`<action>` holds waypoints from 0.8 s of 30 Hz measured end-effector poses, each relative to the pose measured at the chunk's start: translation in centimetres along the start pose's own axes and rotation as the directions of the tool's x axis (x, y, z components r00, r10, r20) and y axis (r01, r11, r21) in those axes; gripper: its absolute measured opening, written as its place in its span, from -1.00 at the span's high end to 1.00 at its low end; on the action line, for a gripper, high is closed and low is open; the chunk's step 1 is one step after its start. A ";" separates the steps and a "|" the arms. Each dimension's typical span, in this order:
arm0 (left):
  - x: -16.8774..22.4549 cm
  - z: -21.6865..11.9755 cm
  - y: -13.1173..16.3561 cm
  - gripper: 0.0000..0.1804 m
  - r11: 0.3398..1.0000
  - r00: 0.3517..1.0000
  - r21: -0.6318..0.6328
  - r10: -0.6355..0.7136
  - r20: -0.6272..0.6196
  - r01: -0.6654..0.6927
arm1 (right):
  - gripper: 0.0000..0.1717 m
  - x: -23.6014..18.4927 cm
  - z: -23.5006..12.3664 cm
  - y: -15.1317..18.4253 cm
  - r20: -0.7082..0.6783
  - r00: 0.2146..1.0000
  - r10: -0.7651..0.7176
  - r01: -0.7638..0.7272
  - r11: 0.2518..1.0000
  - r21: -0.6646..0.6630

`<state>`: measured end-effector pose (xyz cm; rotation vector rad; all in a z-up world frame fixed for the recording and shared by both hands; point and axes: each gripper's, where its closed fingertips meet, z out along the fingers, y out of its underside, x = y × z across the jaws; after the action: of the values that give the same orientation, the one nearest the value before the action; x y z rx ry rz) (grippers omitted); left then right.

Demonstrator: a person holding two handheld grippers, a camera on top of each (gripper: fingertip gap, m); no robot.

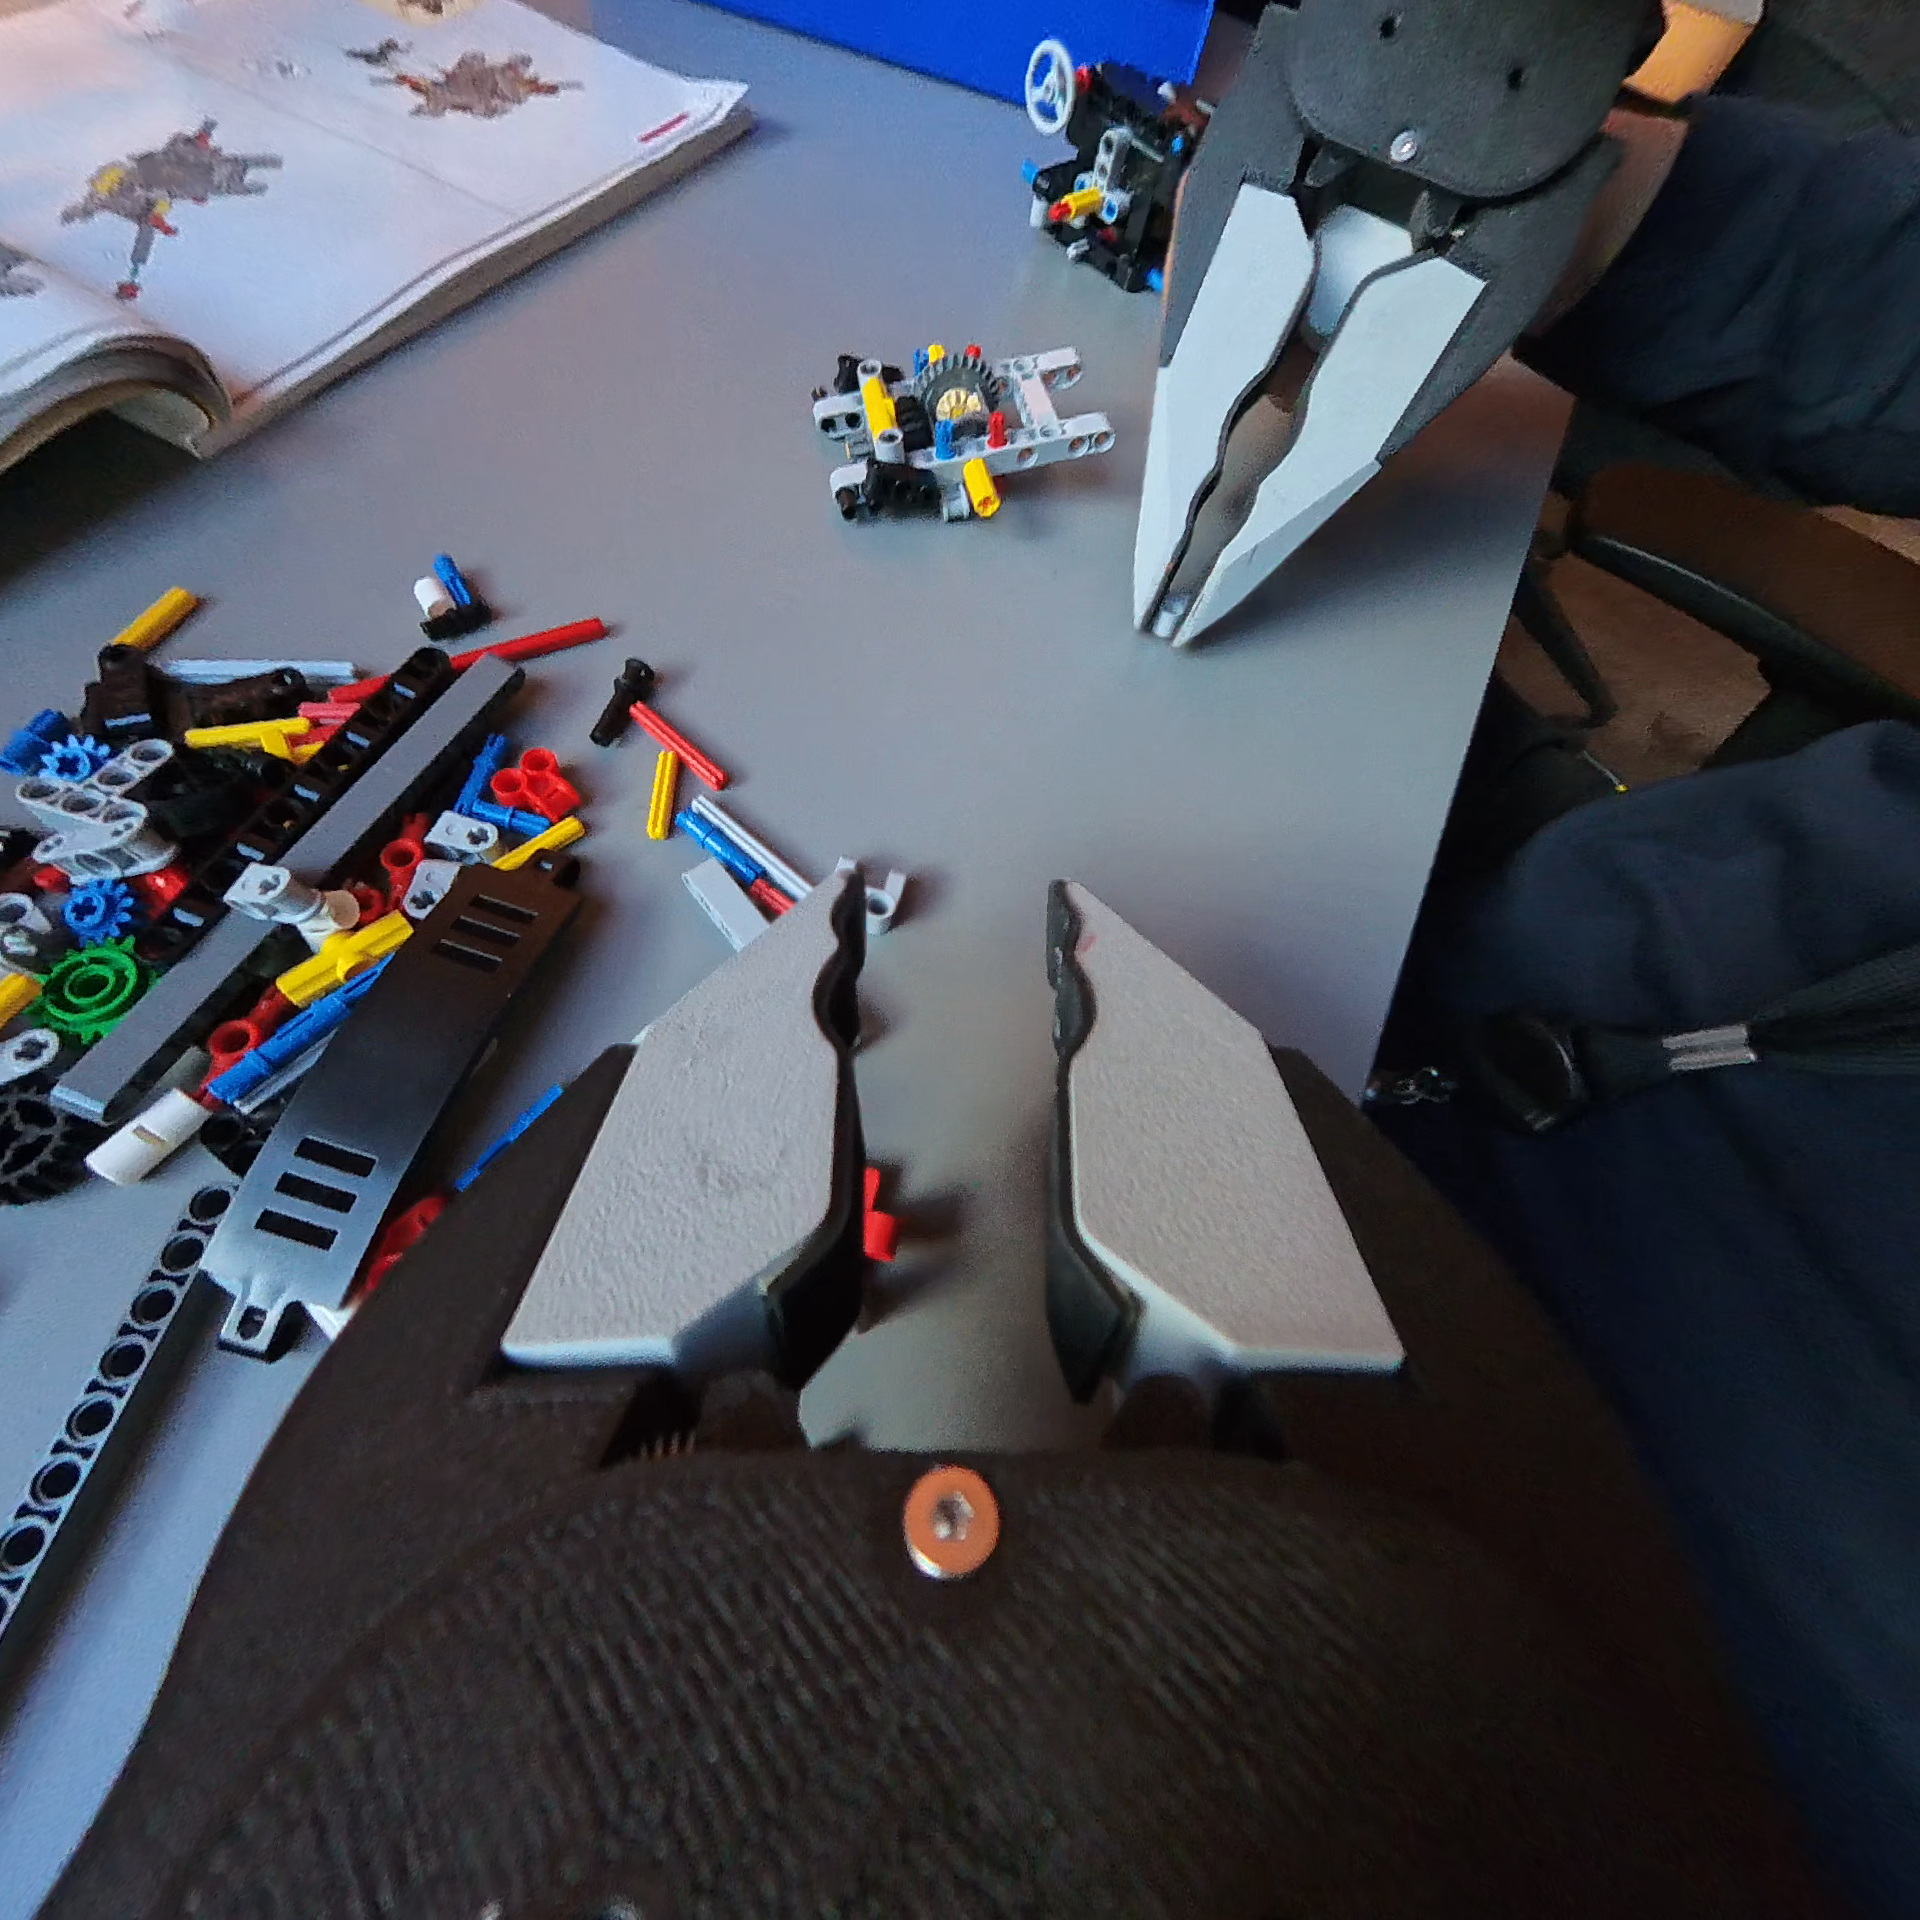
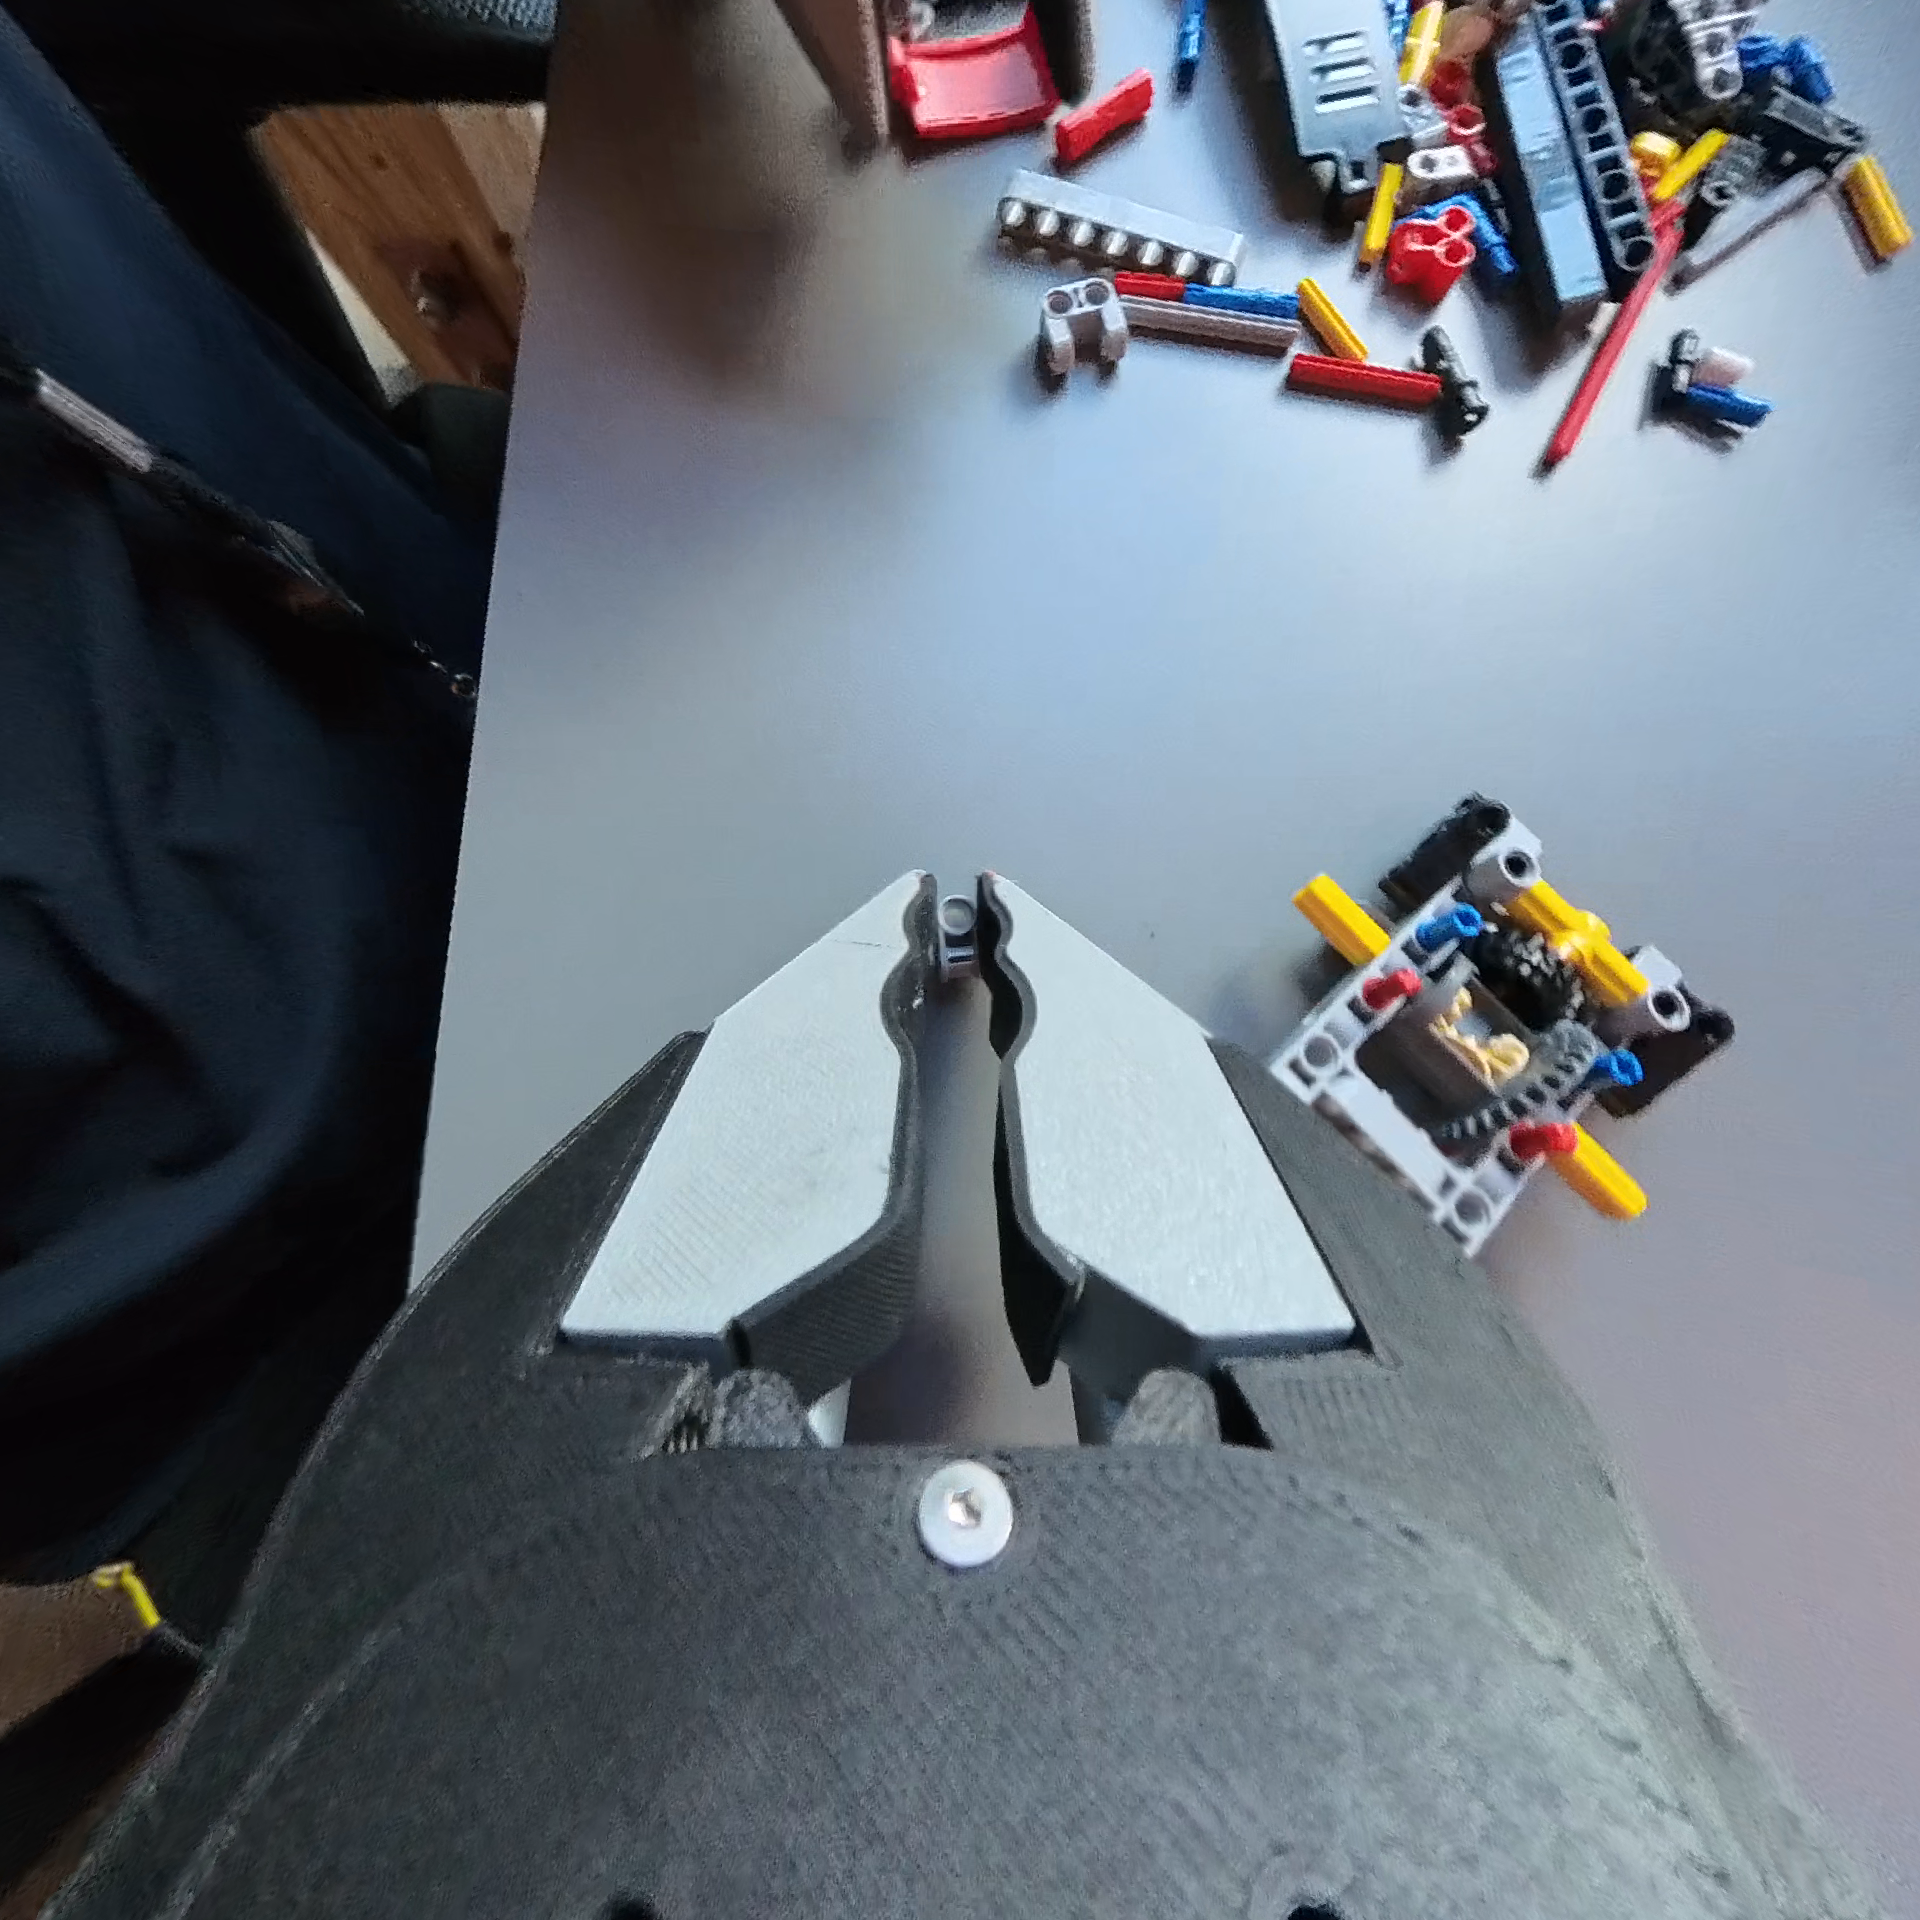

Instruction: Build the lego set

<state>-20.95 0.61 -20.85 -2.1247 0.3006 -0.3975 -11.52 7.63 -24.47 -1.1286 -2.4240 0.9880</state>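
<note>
Beside the small gear assembly (image 2: 1496, 1023), on the side toward the table's near edge, the right gripper (image 2: 958, 914) is pinching a small grey connector piece (image 2: 956, 940) between its fingertips; both pads are pressing against it, and the tips are standing just above or on the grey table (image 2: 1039, 623), though which of the two I cannot tell. In the left wrist view the same gripper (image 1: 1169, 623) is showing a pale bit at its very tip, well clear of the assembly (image 1: 961, 431).

Farther from the gear assembly, toward the heap of loose parts (image 1: 260, 852), the left gripper (image 1: 956, 904) is hanging with its fingers spread and nothing between them but bare table. A small grey connector with two ears (image 1: 883, 899) is lying just beside its left fingertip (image 1: 847, 894), not gripped, and a little red piece (image 1: 878, 1210) is peeking out under that same finger.

As for progress, judged from how things lie: the gear assembly is partly built, a grey frame with yellow axles, blue and red pins and a dark gear already seated. Beyond it, a second, darker sub-build with a white wheel (image 1: 1112, 177) is standing near a blue box (image 1: 987, 42). An open instruction booklet (image 1: 312, 177) is lying across from the assembly, past the heap. Many beams, axles and pins are lying unsorted in the heap, so much seems to be left.
</note>
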 end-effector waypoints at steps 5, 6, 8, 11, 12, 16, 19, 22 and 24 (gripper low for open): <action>0.4 0.6 0.0 0.65 1.000 1.000 -0.027 -0.011 -0.012 0.011 | 0.95 2.0 -3.6 -0.2 -0.091 0.988 0.128 -0.115 0.984 0.136; 0.5 0.8 0.1 0.68 0.999 0.999 -0.041 -0.031 -0.013 0.030 | 0.95 3.2 -4.7 0.1 -0.144 0.976 0.165 -0.143 0.978 0.153; 1.0 1.4 0.0 0.68 0.998 0.998 -0.054 -0.048 -0.033 0.046 | 0.95 6.0 -7.1 1.0 -0.281 0.932 0.230 -0.189 0.968 0.164; 2.0 2.3 -0.4 0.68 0.997 0.998 -0.076 -0.033 -0.044 0.030 | 0.95 8.7 -9.2 3.1 -0.396 0.869 0.297 -0.276 0.955 0.110; 2.4 2.7 -0.6 0.68 0.996 0.999 -0.084 -0.023 -0.044 0.020 | 0.95 9.0 -9.3 3.6 -0.402 0.864 0.302 -0.294 0.952 0.083; 3.6 4.0 -0.9 0.68 0.993 0.998 -0.115 -0.016 -0.053 0.010 | 0.95 8.9 -8.1 4.8 -0.368 0.885 0.286 -0.317 0.948 -0.024; 4.1 4.5 -0.6 0.68 0.991 0.999 -0.132 -0.014 -0.048 0.008 | 0.95 7.3 -6.6 5.0 -0.250 0.922 0.295 -0.318 0.947 -0.053; 4.4 4.8 -0.1 0.68 0.989 0.999 -0.148 -0.027 -0.047 0.020 | 0.95 5.9 -5.6 4.1 -0.184 0.939 0.289 -0.296 0.955 -0.010; 4.3 4.9 0.2 0.68 0.986 0.999 -0.163 -0.031 -0.044 0.024 | 0.95 4.6 -5.1 3.0 -0.146 0.955 0.260 -0.259 0.966 0.026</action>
<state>-15.05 2.65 -22.89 -2.2840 0.3409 -0.4525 -10.20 14.83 -23.03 -1.4913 -2.1926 0.9468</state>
